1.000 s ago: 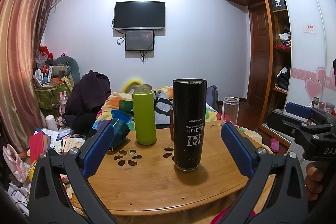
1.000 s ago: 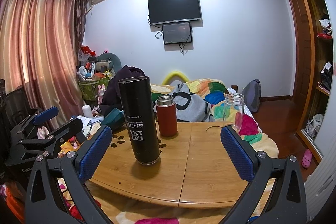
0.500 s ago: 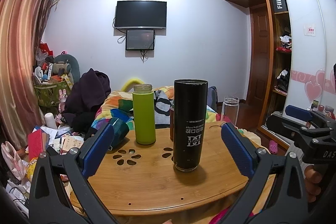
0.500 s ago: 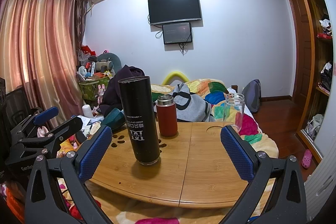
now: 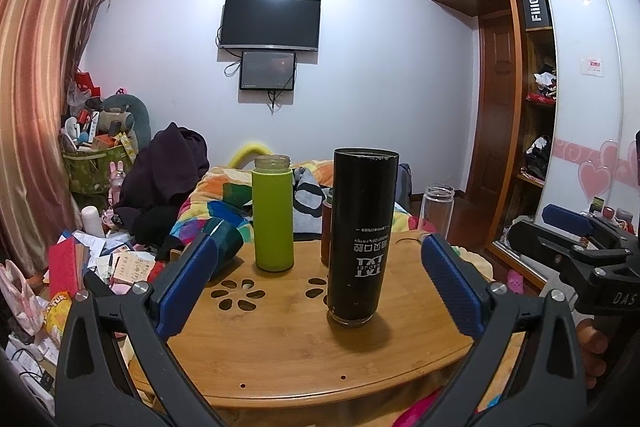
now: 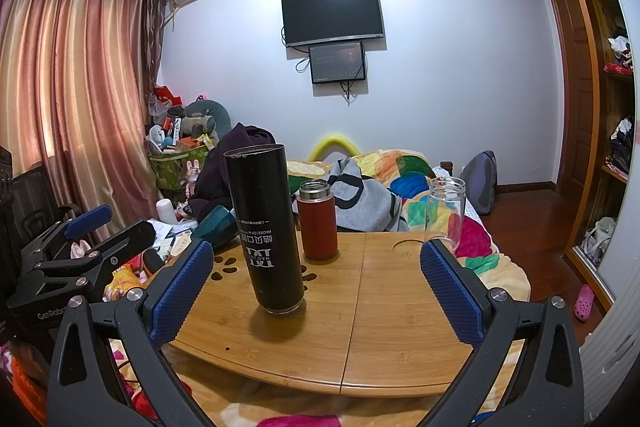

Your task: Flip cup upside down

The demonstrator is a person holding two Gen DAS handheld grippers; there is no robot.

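while both claws gape, the cylindrical black cup (image 5: 362,239) stands inverted.

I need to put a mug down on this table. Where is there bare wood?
Free: the near right wood of the table, between the black cup and glass jar. Crowded: the far left, around the green bottle and red flask.

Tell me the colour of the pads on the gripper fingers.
Blue, with a dimpled texture, on black frames. The right gripper shows its pads best in the right wrist view.
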